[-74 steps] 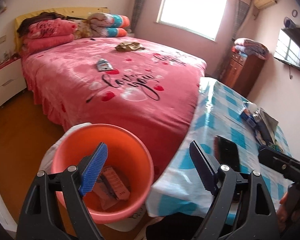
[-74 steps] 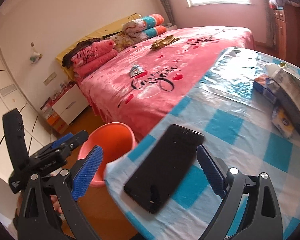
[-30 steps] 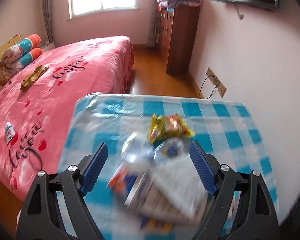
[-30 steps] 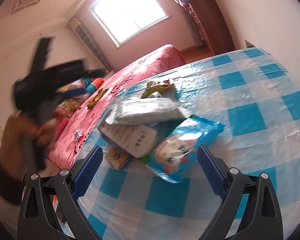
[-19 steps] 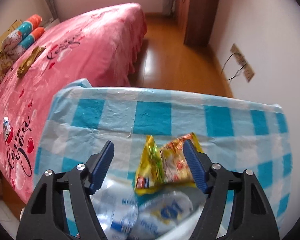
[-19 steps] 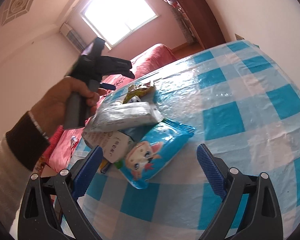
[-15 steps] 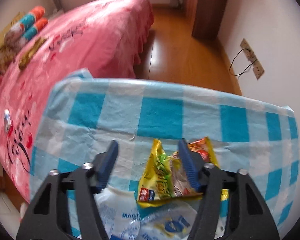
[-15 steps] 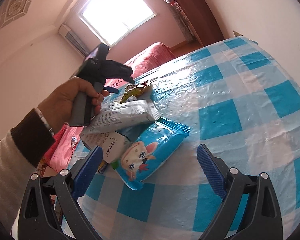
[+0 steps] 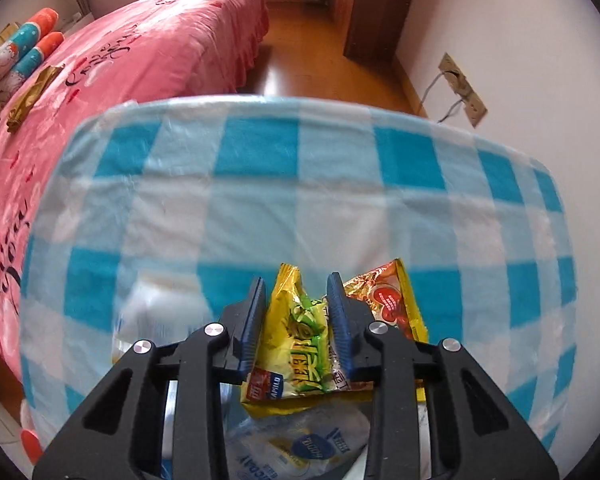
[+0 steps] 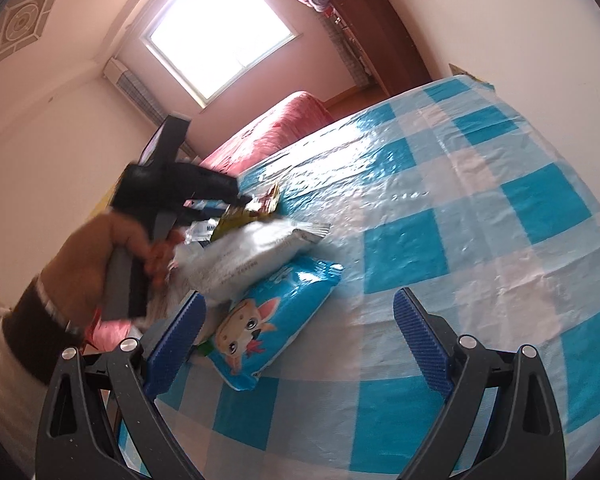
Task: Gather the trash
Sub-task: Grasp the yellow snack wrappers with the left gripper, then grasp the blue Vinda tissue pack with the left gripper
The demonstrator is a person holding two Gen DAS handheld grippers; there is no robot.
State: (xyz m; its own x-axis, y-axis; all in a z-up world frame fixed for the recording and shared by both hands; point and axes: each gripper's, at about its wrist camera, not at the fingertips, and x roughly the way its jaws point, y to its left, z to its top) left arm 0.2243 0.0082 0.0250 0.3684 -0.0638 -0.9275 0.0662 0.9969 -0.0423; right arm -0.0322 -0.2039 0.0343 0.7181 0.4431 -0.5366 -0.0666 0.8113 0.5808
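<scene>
The crinkled yellow-green foil snack wrapper (image 9: pixel 300 344), lying atop the packet pile on the blue-checked tablecloth (image 9: pixel 260 208), is pinched by the left gripper (image 9: pixel 296 316) for removal as trash, while the right gripper (image 10: pixel 298 336) is held spread wide, empty.

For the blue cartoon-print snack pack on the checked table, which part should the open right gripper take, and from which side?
Take the blue snack pack across its narrow width near the free end closest to the right gripper, coming in from that near side. The far end is tucked under the white packet, so it is blocked, while the near half lies flat and bare on the table. The pack looks soft, so a mid-body pinch should hold.
</scene>
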